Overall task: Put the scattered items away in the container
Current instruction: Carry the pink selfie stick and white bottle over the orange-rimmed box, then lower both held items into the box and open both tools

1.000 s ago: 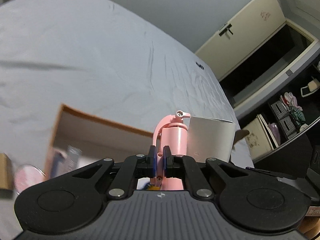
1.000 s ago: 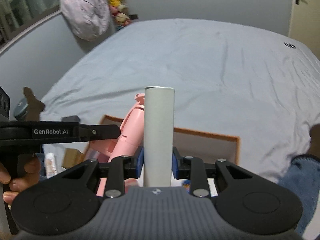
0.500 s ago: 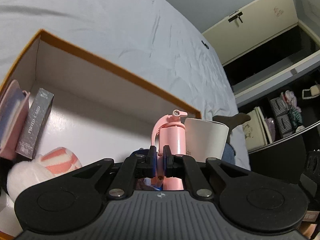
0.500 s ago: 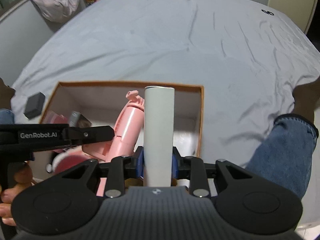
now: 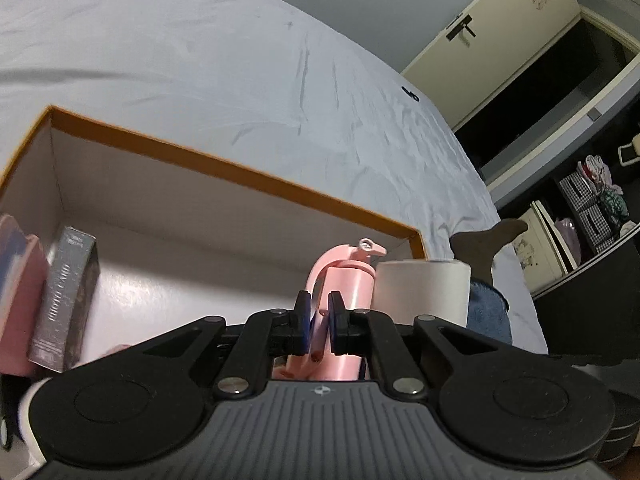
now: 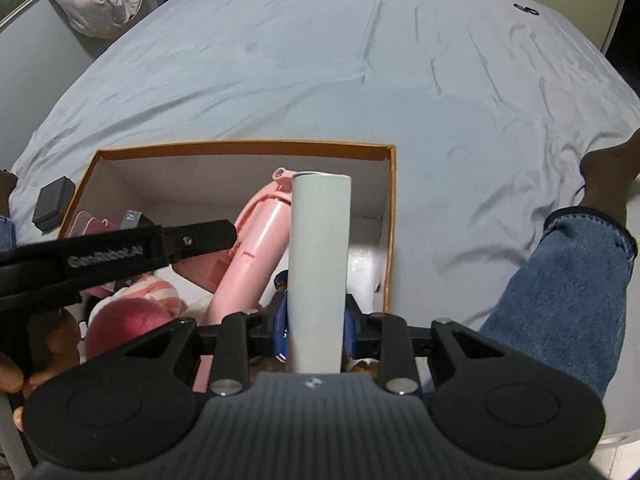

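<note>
A cardboard box (image 5: 240, 172) with an orange rim (image 6: 240, 146) lies on the grey bed. My left gripper (image 5: 320, 316) holds the thin handle of a pink bottle (image 5: 352, 280) low inside the box. Its jaws are opening a little, with the handle still between the pads. In the right wrist view the pink bottle (image 6: 256, 248) leans across the box under the left gripper's finger (image 6: 192, 240). My right gripper (image 6: 316, 324) is shut on an upright white tube (image 6: 320, 248) over the box's right end. That tube (image 5: 420, 292) also shows beside the bottle.
In the box lie a grey card box (image 5: 64, 296), a pink case (image 5: 16, 292), a striped plush (image 6: 156, 288) and a red plush ball (image 6: 124, 324). A small black box (image 6: 54, 202) sits on the bed at left. A jeans leg (image 6: 560, 280) lies at right.
Both grippers have sunk with their loads from above the bed down into the box. The left pads now stand slightly further apart around the pink handle.
</note>
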Tool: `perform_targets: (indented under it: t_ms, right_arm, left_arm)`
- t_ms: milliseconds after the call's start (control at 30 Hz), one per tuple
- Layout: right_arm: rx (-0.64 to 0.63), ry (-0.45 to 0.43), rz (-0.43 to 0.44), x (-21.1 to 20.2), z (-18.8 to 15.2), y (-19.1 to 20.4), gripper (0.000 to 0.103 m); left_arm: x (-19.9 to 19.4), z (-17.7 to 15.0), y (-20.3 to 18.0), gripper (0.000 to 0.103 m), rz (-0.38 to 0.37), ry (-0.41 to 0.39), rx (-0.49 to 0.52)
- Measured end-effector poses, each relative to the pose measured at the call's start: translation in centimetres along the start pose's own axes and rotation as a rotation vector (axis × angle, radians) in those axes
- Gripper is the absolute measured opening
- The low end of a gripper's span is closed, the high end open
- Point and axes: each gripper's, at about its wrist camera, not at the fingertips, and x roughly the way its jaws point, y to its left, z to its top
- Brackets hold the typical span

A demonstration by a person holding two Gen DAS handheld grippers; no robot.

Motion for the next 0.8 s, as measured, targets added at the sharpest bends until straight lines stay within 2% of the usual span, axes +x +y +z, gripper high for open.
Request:
perform_targets:
  t_ms: [67,300,467,800]
  right_arm:
    - [-0.005,0.004,-0.009,0.1,0.0,0.1,0.031]
    - [0.002,0.011,-0.019,0.7,-0.4,0.3,0.031]
    - [-0.012,-0.018,-0.038,-0.2,-0.7,0.4,0.031]
    - [-0.023,-0.074,-0.083,-1.5,-1.8,0.7,0.032]
  left_arm:
    - [0.5,-0.4,0.3,0.01,-0.013,0.035,-0.025]
    - [0.8,-0.6,0.9,0.012,-0.032,0.063,-0.055]
    - [0.9,-0.8,1.1,0.017,-0.076,0.109,-0.065]
    - [1.0,-1.3,1.1,0.018,-0.076,0.143,-0.051]
